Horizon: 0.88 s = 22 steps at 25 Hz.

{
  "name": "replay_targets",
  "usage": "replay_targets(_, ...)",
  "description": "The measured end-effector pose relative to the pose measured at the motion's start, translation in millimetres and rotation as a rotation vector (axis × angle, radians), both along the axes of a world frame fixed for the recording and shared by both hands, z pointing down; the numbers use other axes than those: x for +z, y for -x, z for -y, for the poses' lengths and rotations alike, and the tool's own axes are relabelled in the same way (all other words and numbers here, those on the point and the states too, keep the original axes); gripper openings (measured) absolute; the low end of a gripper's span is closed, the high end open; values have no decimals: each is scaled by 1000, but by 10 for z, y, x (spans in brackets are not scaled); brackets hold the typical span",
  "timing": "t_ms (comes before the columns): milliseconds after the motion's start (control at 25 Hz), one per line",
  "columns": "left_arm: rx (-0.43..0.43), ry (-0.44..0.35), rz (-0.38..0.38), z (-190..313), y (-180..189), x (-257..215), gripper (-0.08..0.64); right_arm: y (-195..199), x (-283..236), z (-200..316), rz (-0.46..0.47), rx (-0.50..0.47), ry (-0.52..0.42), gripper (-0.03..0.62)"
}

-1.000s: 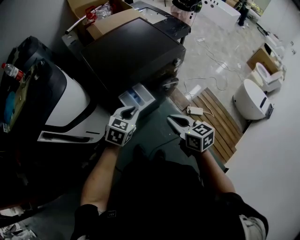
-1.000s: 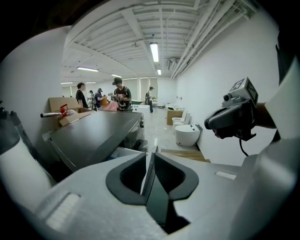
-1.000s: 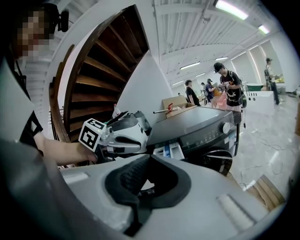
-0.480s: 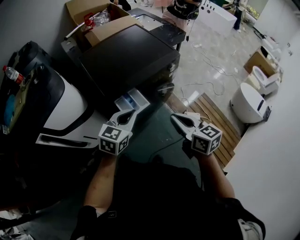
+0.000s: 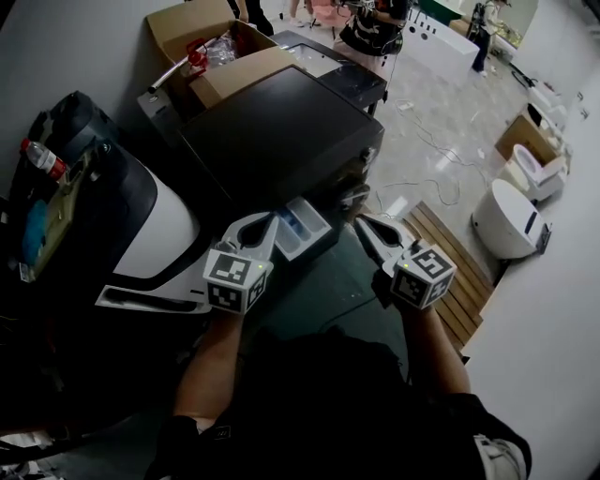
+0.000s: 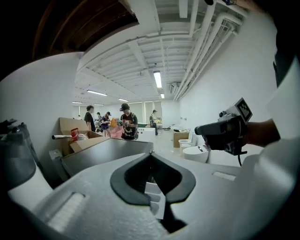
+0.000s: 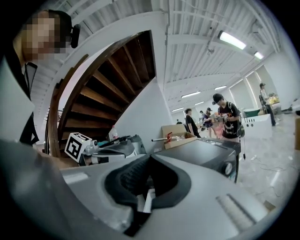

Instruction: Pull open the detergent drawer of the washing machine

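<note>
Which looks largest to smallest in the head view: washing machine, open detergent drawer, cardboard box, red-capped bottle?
1. Black boxy washing machine
2. Brown cardboard box, though farther away
3. White plastic detergent drawer
4. Clear red-capped plastic bottle

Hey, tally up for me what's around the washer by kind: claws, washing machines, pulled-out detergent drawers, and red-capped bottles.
Claws: 2 (left claw, right claw)
Washing machine: 1
Detergent drawer: 1
Red-capped bottle: 1
Total: 5

Detergent drawer (image 5: 302,230) open (between left tongs (image 5: 263,223), right tongs (image 5: 363,223)).
</note>
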<state>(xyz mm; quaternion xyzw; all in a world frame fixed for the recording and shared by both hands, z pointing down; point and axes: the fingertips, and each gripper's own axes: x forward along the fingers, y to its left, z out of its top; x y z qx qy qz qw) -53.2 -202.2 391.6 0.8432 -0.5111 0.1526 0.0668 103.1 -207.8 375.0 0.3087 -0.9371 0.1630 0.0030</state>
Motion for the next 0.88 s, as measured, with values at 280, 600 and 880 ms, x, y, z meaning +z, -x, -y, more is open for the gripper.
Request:
replay_targets(280, -58, -49, -82, 226, 584, -409, 11, 330, -445, 154, 86, 75, -53, 3)
replay_targets(600, -111, -97, -120, 289, 947, -517, 11, 496, -514, 166, 9, 100, -113, 3)
replay_targets(880, -132, -154, -140, 307, 1103, -664, 11, 749, -456, 269, -30, 101, -121, 2)
